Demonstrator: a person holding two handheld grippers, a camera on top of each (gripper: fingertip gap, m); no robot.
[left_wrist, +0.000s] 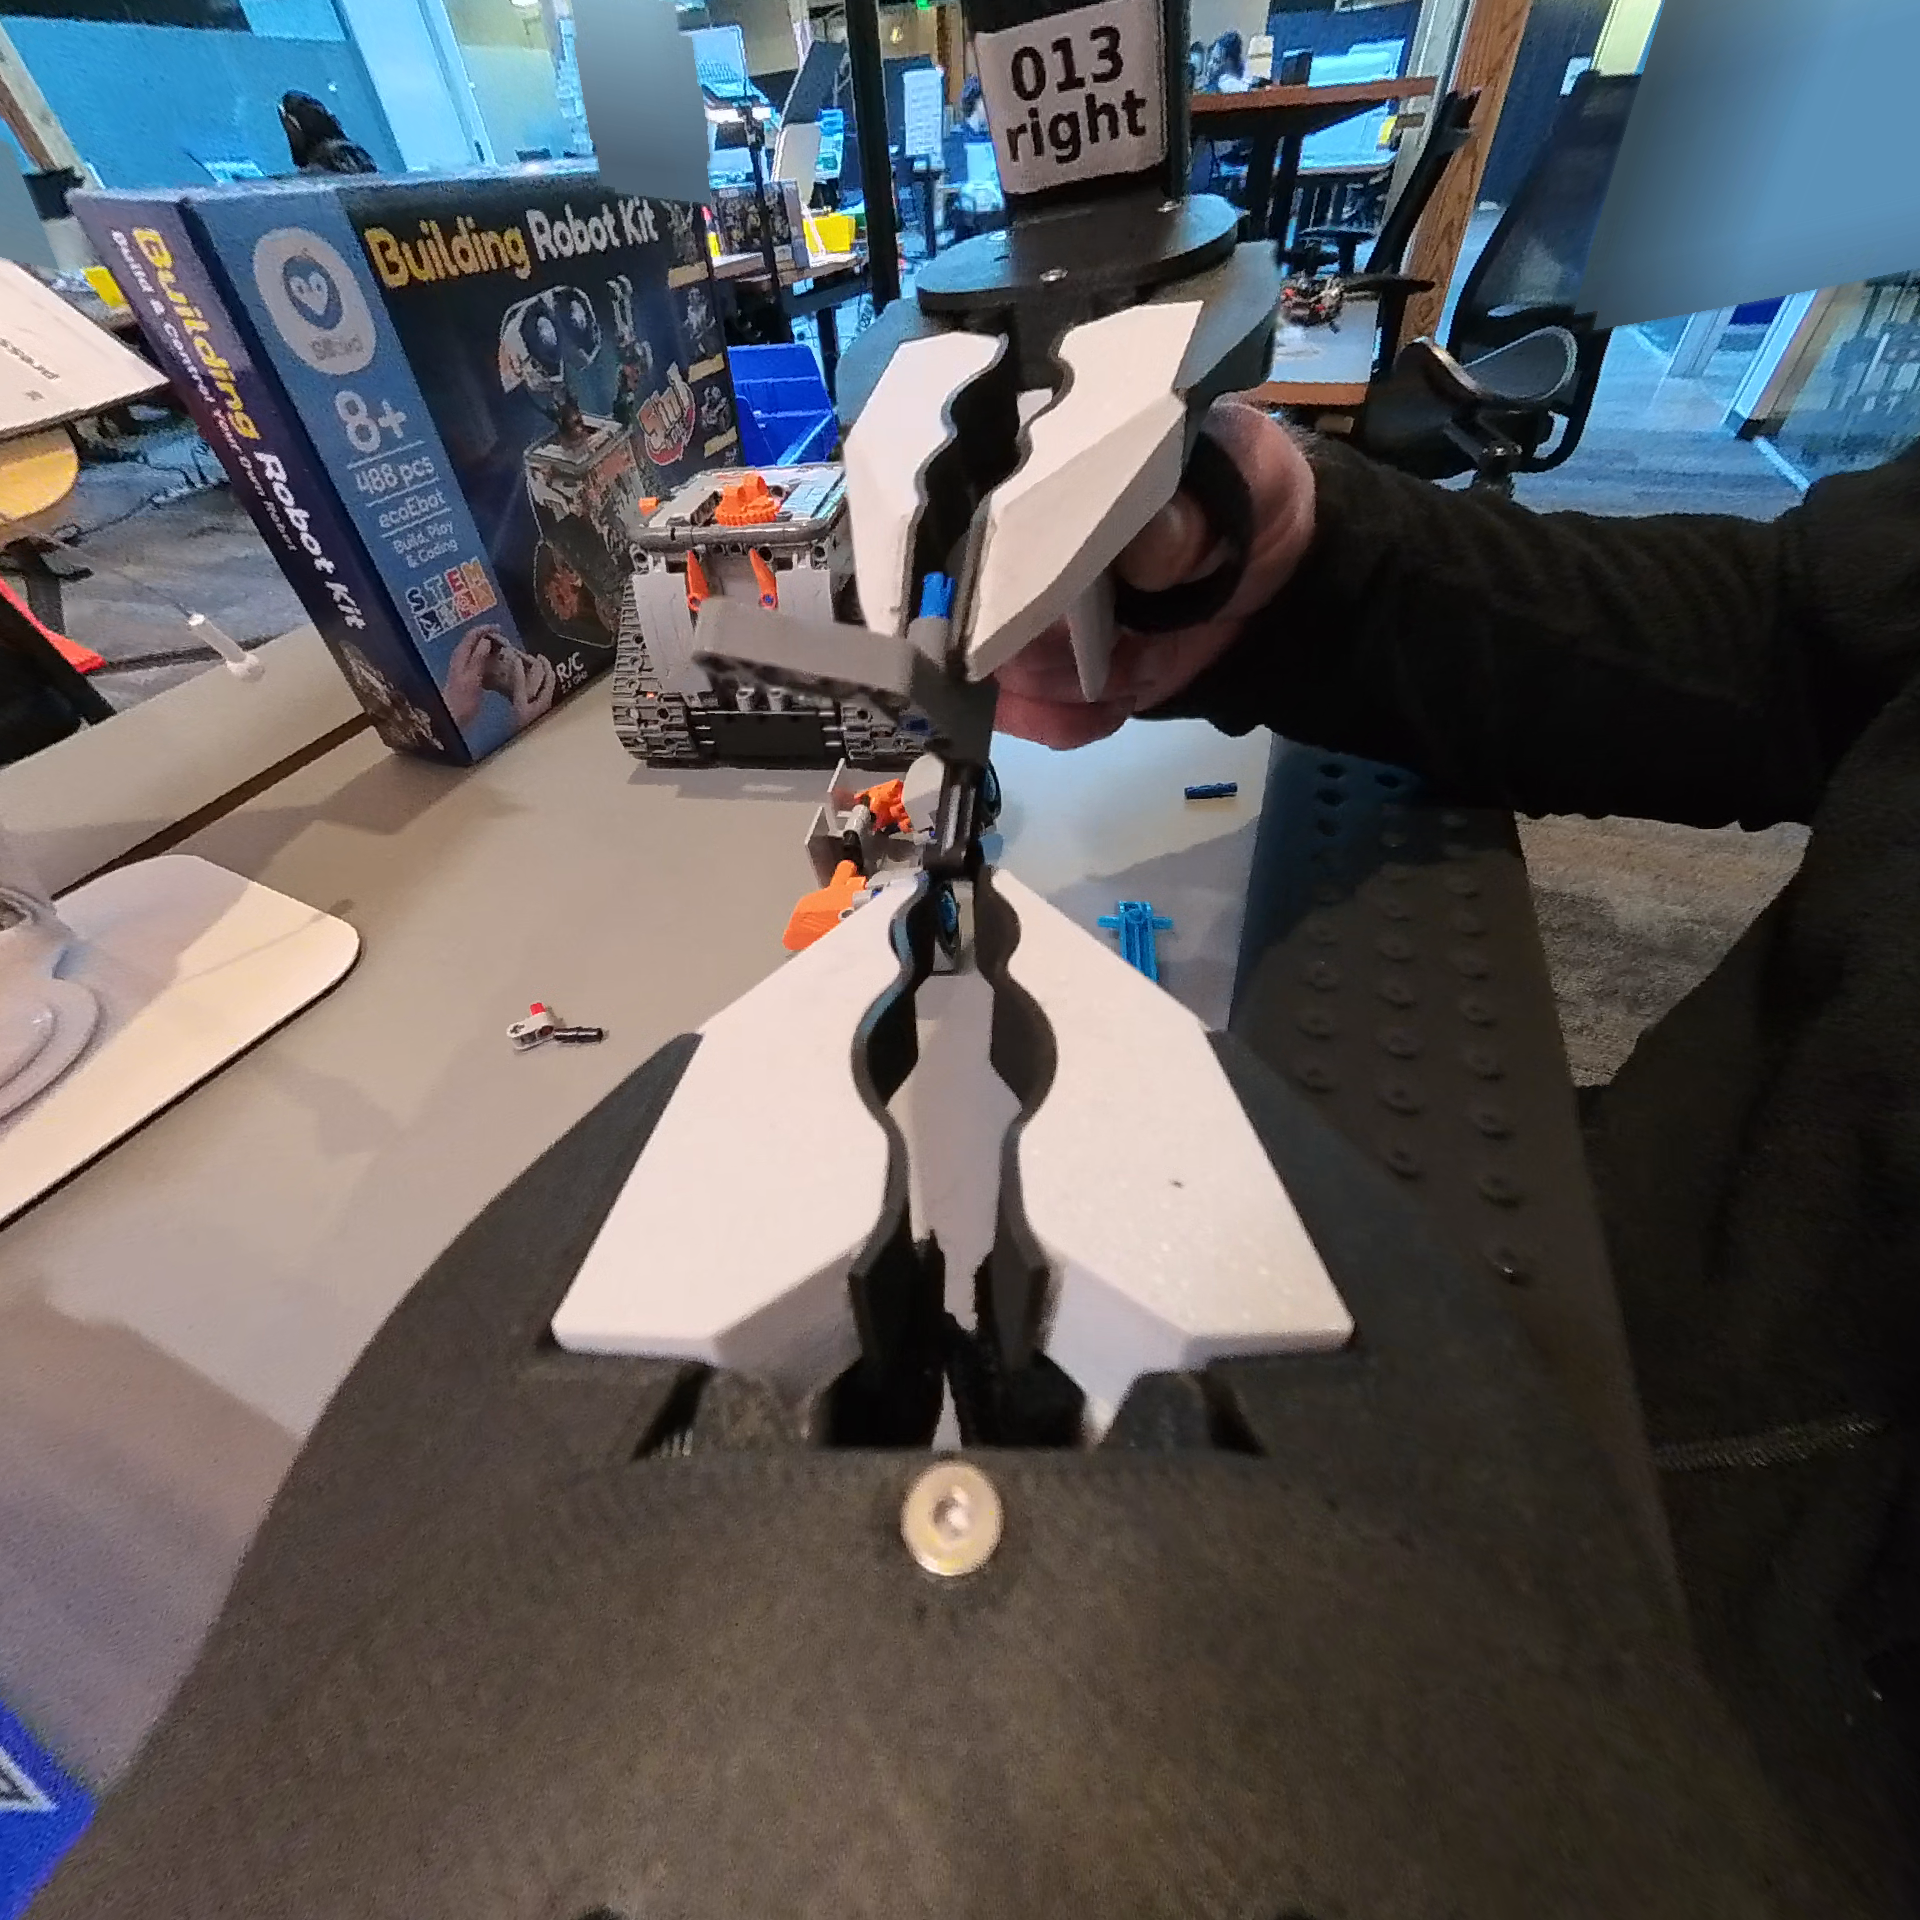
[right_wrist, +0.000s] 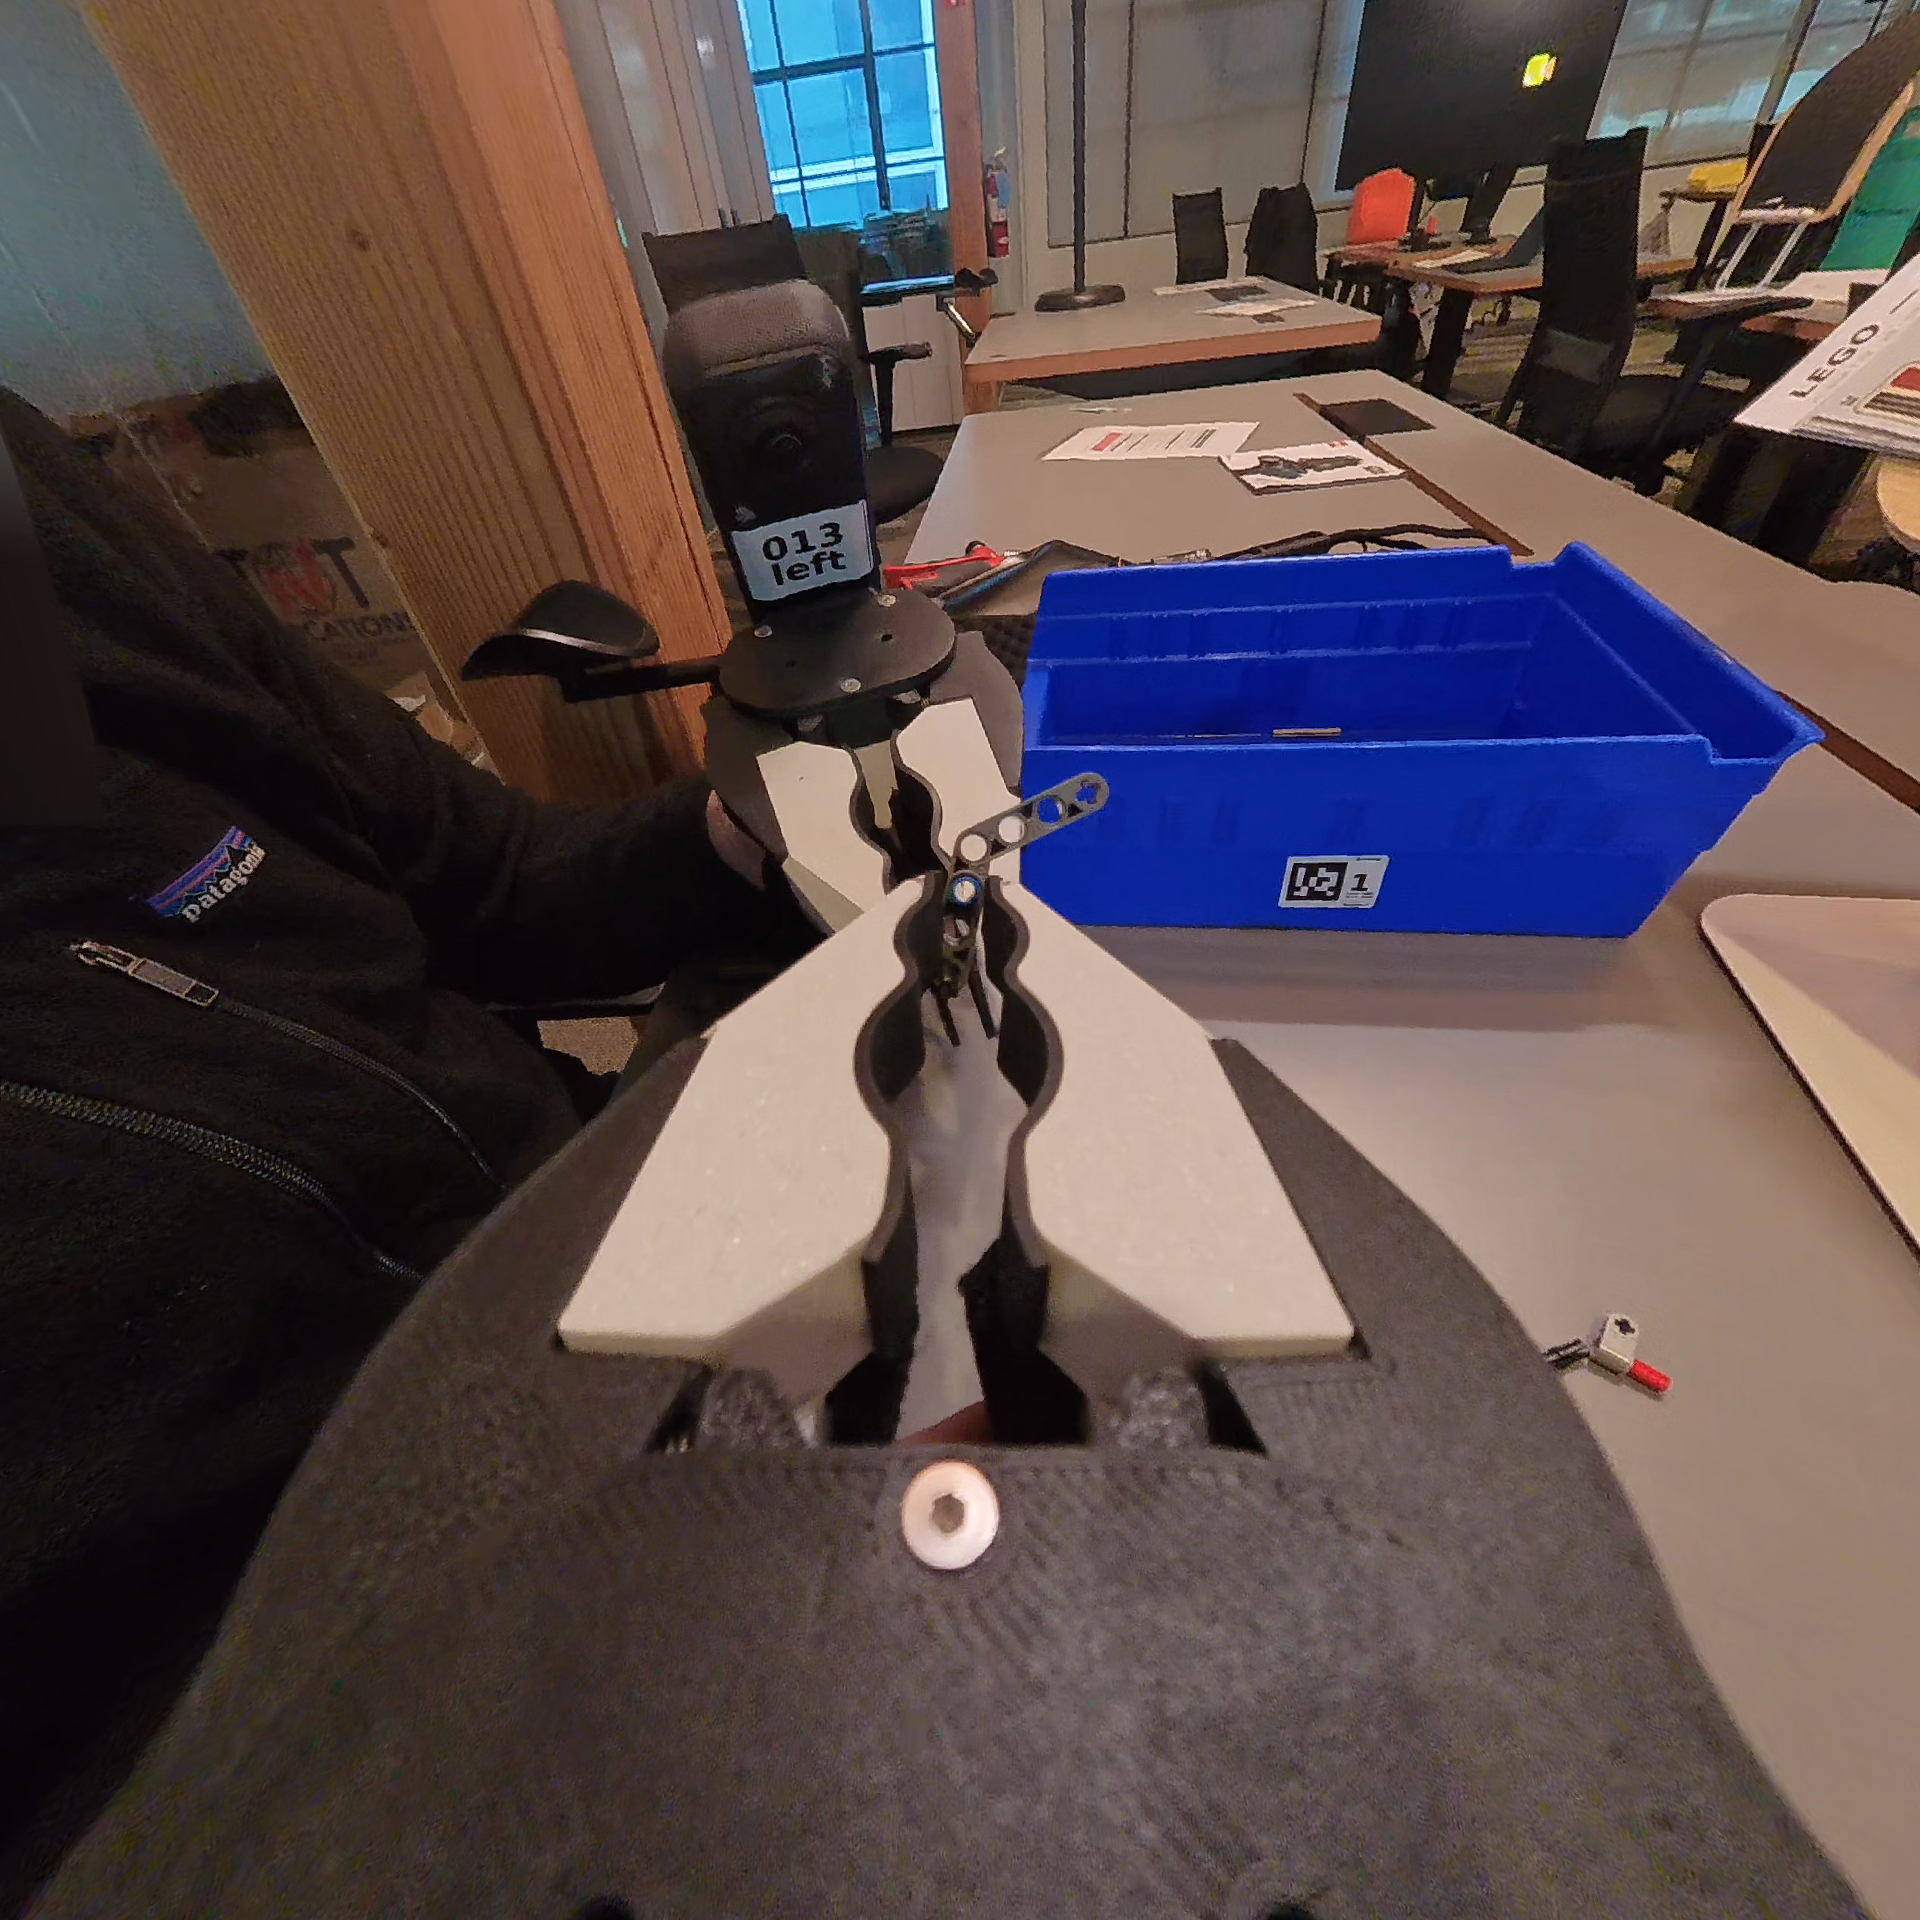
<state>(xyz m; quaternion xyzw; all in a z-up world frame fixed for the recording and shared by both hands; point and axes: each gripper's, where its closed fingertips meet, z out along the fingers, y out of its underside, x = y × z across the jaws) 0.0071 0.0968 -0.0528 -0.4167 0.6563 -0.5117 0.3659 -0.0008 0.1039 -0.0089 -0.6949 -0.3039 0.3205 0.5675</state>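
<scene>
My two grippers meet tip to tip above the grey table (left_wrist: 468, 935). My left gripper (left_wrist: 951, 909) is shut on the lower end of a small brick assembly: a thin black beam (left_wrist: 961, 774) with a blue pin. My right gripper (left_wrist: 940, 634) comes down from above and is shut on the upper end, where a blue pin (left_wrist: 935, 597) shows. A grey perforated beam (left_wrist: 800, 655) sticks out sideways from the joint. In the right wrist view my right gripper (right_wrist: 961, 894) grips the black piece, the grey beam (right_wrist: 1034, 816) angles up to the right, and the left gripper (right_wrist: 909, 847) faces it.
A kit box (left_wrist: 416, 447) and a tracked robot model (left_wrist: 748, 613) stand behind. Loose orange and grey pieces (left_wrist: 847, 868), a blue piece (left_wrist: 1138, 925) and a small grey-and-red piece (right_wrist: 1616, 1345) lie on the table. A blue bin (right_wrist: 1382, 810) stands to the right, a white board (left_wrist: 156, 997) to the left. My hands' fingertips stand some 4 cm from each other.
</scene>
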